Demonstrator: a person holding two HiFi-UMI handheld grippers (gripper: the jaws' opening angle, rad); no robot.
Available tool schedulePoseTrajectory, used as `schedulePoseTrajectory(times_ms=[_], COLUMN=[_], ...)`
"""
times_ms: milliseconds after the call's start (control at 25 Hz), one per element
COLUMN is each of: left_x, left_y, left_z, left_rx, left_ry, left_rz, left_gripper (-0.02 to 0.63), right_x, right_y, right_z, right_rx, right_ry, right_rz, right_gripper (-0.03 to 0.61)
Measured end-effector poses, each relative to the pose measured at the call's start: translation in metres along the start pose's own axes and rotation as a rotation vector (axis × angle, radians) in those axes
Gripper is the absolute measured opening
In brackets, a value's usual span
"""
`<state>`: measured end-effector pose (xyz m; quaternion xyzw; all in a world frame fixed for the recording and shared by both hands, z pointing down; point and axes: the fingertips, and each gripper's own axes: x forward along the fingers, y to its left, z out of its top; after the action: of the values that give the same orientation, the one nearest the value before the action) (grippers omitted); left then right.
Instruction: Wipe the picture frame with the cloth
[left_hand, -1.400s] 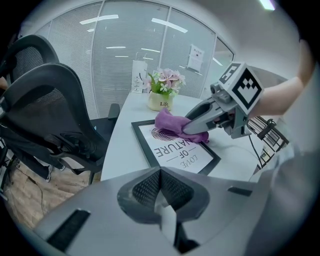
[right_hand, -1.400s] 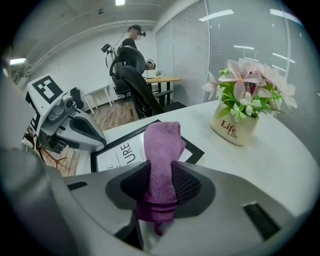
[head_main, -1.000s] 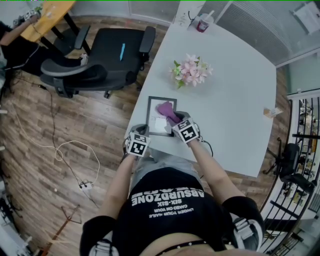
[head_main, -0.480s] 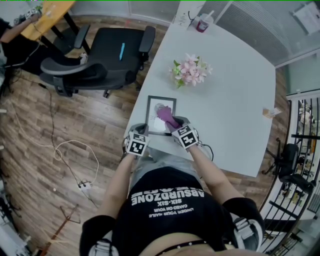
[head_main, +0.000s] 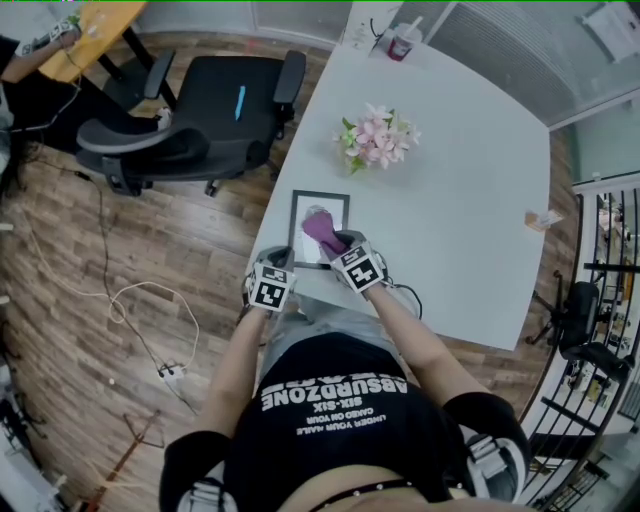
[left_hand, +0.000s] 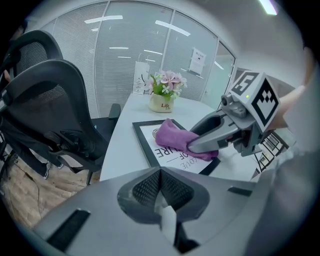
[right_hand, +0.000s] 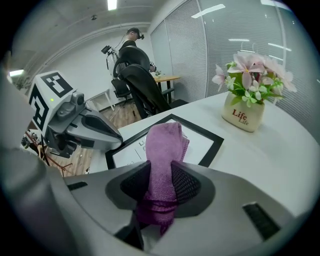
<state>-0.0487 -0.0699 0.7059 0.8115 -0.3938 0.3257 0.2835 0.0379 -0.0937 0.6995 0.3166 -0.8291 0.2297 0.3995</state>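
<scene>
Since 1 second ago the purple cloth (head_main: 320, 226) has slid from the far right part of the picture frame (head_main: 304, 240) toward its middle, and the right gripper (head_main: 338, 243) has drawn back a little toward the person with it. That gripper is clamped on the cloth: in its own view the fabric is bunched between the 2 jaws, and its free end lies on the glass. The frame lies flat on the white table (head_main: 470, 200), close to the table's left edge.

The left gripper (head_main: 272, 268) sits at the near edge, just beside the frame's near left corner. Its jaws are pressed together on nothing I can make out, and its own view shows the frame ahead of them, not gripped.

From where I stand, that is the main risk. With nothing pinning the frame, a firm stroke could drag it across the smooth table, and a push leftward could send it off the edge onto the wood floor. Only a narrow fold of cloth is pinched, so a hard pull could tug it loose. If the gripper drops too low, bare jaw tips could scrape the glass. A long stroke away from the person would head toward the flower pot (head_main: 375, 140) beyond the frame.
</scene>
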Motion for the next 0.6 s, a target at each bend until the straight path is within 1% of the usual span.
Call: schedulePoseTrajectory(times_ms=[80,200,360,480,600], left_x=[0.000,-0.001,-0.001,-0.001,0.000], left_y=[0.000,0.002,0.003,0.004,0.004], left_z=[0.000,0.000,0.000,-0.001,-0.001], left_rx=[-0.005,-0.016,-0.054,-0.097,-0.111], left_ry=[-0.004,-0.012,-0.032,-0.040,-0.041], left_rz=[0.000,0.003,-0.004,-0.015,-0.024], left_gripper=[0.015,0.015,0.015,0.015,0.015], right_x=[0.005,0.010,0.017,0.022,0.029], right_y=[0.003,0.007,0.015,0.024,0.034], right_z=[0.002,0.007,0.014,0.019,0.024], right_rx=[-0.009,-0.002,-0.007,-0.036,-0.071], right_ry=[0.020,0.018,-0.004,-0.013,-0.011], right_rz=[-0.019,-0.029,0.010,0.046,0.081], right_gripper=[0.137,0.137,0.137,0.137,0.137])
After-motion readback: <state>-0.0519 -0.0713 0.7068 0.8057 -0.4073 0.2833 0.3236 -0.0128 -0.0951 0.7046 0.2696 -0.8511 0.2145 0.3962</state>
